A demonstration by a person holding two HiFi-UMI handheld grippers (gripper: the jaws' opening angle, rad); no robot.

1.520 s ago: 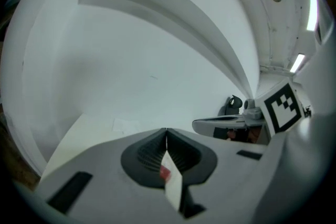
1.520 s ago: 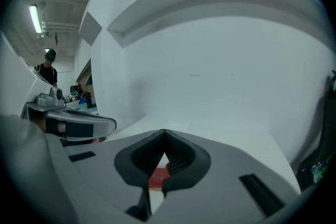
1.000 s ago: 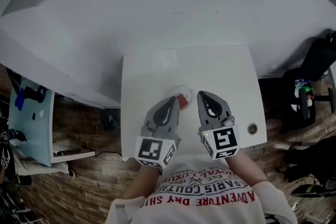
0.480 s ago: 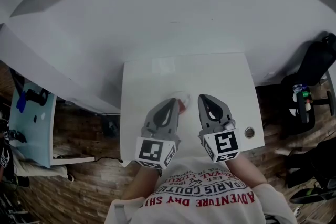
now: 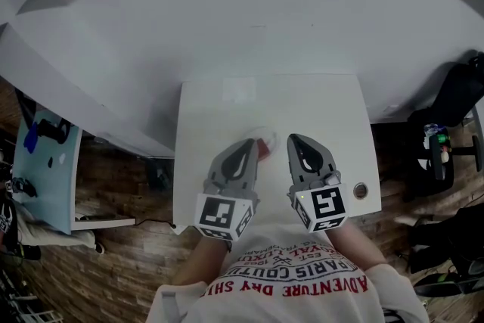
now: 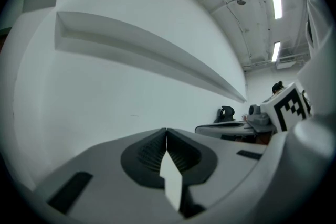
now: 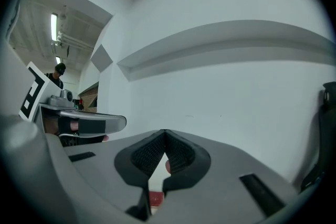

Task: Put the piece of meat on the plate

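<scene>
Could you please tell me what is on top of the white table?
A red piece of meat close to a faint pale plate, and a round fitting near the right edge. The left gripper covers part of the meat.

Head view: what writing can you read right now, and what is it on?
"PARIS COUTU": on the person's shirt, upside down, the rest hidden.
"ADVENTURE": on the same shirt; the words after it are unclear.
Smaller shirt lines: too small to read.
Marker cubes: patterns only, no words.
</scene>
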